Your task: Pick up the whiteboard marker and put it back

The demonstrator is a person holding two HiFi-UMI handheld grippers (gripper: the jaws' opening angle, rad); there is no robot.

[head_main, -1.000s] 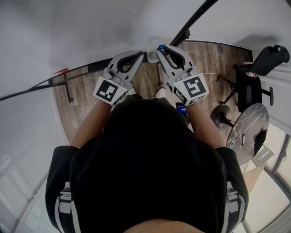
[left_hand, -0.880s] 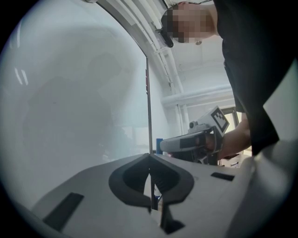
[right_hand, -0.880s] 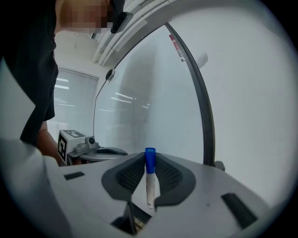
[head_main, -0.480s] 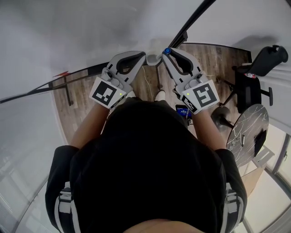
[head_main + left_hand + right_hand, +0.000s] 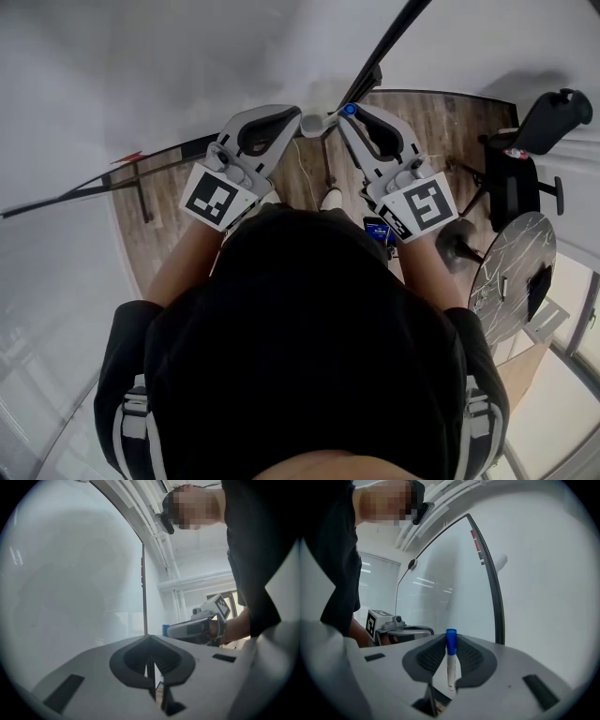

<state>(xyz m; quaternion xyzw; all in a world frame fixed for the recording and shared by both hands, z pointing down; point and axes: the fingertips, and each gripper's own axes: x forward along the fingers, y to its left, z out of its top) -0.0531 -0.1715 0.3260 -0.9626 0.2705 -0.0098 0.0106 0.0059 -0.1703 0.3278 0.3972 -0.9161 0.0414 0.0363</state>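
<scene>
The whiteboard marker (image 5: 450,667), a white barrel with a blue cap (image 5: 348,110), stands upright between the pads of my right gripper (image 5: 451,640), which is shut on it. In the head view that right gripper (image 5: 346,115) is held up in front of the person, close to the whiteboard (image 5: 141,84). My left gripper (image 5: 297,116) is beside it at the same height. In the left gripper view the left gripper (image 5: 150,644) has its jaws together with nothing between them. The board's black frame (image 5: 496,597) rises just past the marker.
Below lies a wooden floor (image 5: 169,206). A black office chair (image 5: 525,159) and a round table (image 5: 511,272) stand at the right. A small blue-screened device (image 5: 375,230) shows near the person's right forearm. The person's head and shoulders fill the lower half of the head view.
Both grippers have risen a little together, side by side. The right one still holds the marker, and the left one stays closed.
</scene>
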